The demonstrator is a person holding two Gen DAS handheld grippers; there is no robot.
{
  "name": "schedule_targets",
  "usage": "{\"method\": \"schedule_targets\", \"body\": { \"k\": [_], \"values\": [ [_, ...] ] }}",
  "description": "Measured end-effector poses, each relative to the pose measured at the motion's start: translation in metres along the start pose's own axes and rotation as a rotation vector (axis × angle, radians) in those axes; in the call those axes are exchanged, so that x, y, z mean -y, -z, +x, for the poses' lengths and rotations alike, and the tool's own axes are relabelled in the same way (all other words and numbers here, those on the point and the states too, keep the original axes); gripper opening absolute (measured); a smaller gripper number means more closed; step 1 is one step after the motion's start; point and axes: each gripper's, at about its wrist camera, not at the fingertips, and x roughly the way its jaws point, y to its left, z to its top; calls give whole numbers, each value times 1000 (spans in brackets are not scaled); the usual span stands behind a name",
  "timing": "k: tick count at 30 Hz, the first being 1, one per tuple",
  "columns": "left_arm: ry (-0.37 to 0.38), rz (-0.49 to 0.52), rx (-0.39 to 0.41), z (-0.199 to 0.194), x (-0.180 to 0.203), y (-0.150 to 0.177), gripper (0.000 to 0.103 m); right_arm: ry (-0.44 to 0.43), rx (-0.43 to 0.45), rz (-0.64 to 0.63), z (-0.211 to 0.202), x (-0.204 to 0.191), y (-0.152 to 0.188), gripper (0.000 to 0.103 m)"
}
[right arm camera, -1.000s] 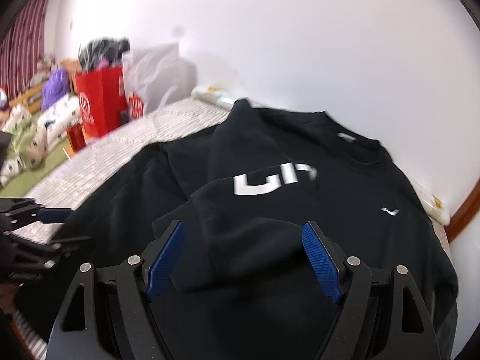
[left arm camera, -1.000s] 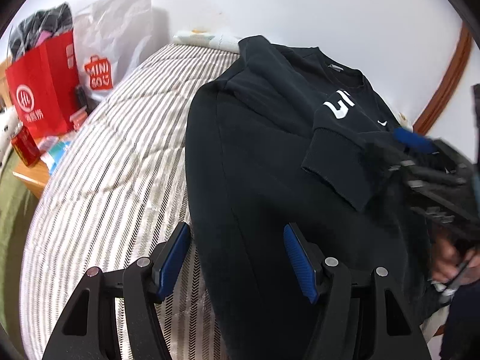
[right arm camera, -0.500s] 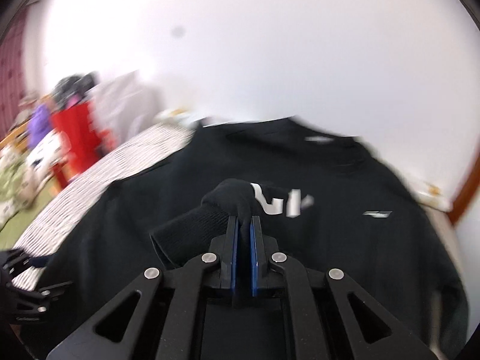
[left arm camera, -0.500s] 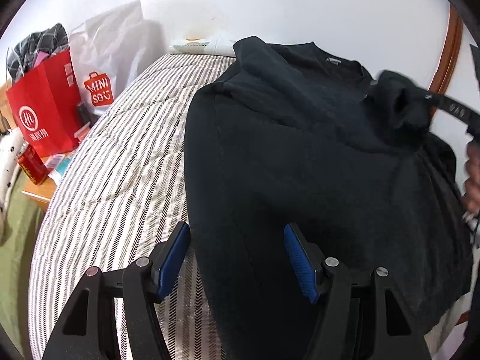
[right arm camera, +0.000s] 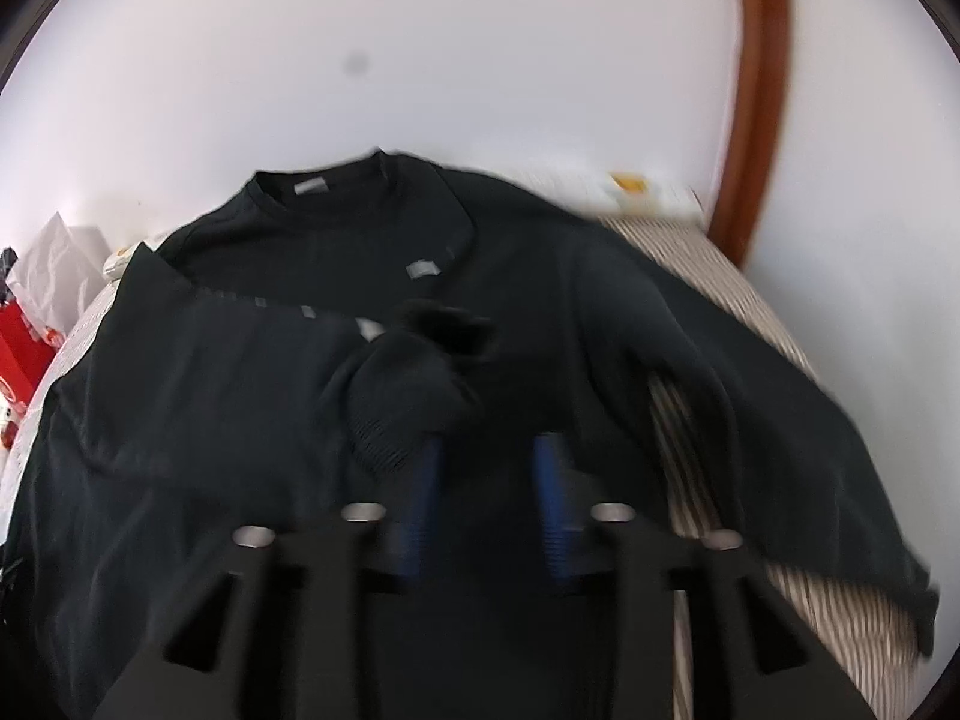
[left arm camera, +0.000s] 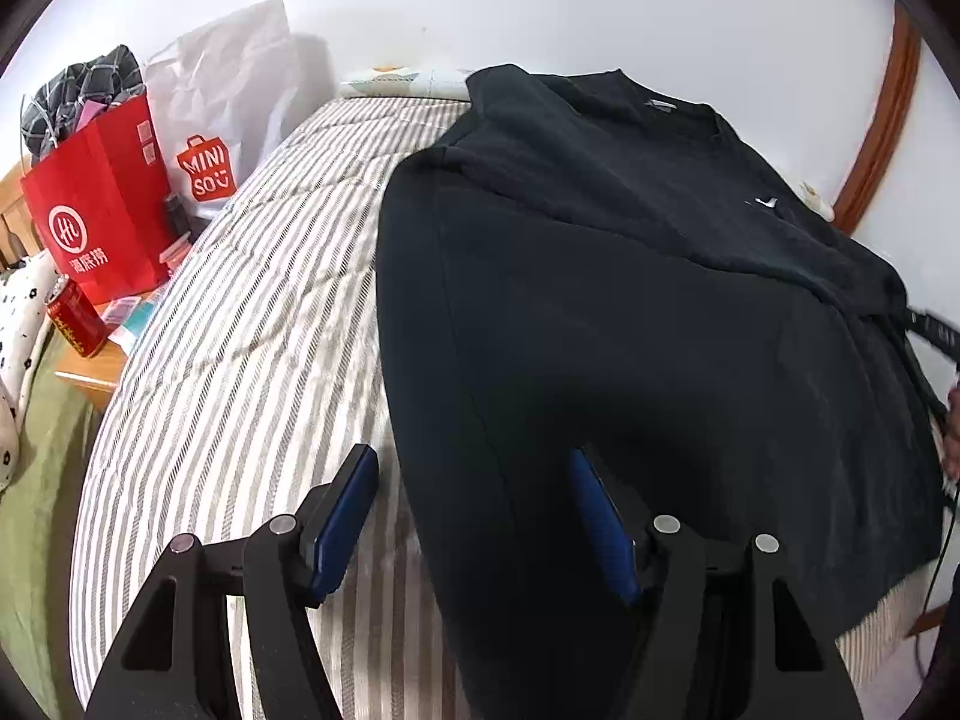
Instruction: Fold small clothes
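- Two bags are seen far out to the left of the left gripper [left arm camera: 474, 516]: a red paper bag [left arm camera: 102, 210] with dark checked cloth and pink items sticking out of its top, and a white bag [left arm camera: 222, 114] with a red logo, whose contents cannot be made out
- One red can [left arm camera: 72, 321] is stood just beside the red bag, on a small wooden table [left arm camera: 90, 381]
- One black sweatshirt [left arm camera: 630, 312] is laid flat on the striped bed cover [left arm camera: 240, 330], neck away from both grippers
- The sweatshirt's left edge is framed between the left gripper's blue pads; its jaws are held apart and the cloth is not seen to be pressed by them
- A broad band of bare striped cover is left free to the left of that edge, out to the bed's side
- The right gripper [right arm camera: 489, 480] is shown in blur, its jaws parted after having just been opening; the sleeve cuff [right arm camera: 414, 396] is bunched at the tip of its left pad, and whether it is touched cannot be told
- A strip of striped cover is exposed to the right of the right gripper, beyond the sweatshirt's right side, up to a brown wooden frame [right arm camera: 756, 90]
- A white wall is faced ahead of both grippers
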Motion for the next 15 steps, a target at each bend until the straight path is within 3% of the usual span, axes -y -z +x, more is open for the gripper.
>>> {"method": "schedule_targets", "body": {
  "k": [5, 10, 13, 15],
  "values": [
    [29, 15, 9, -13, 1, 20, 64, 39, -43, -16, -34, 23, 46, 67],
    [11, 47, 13, -21, 8, 34, 64, -13, -103, -2, -59, 39, 94, 67],
    [-6, 46, 34, -25, 9, 41, 54, -65, -108, 7, -68, 38, 116, 67],
    [-6, 39, 51, -27, 10, 44, 37, -86, -98, 4, -68, 34, 123, 64]
  ]
}}
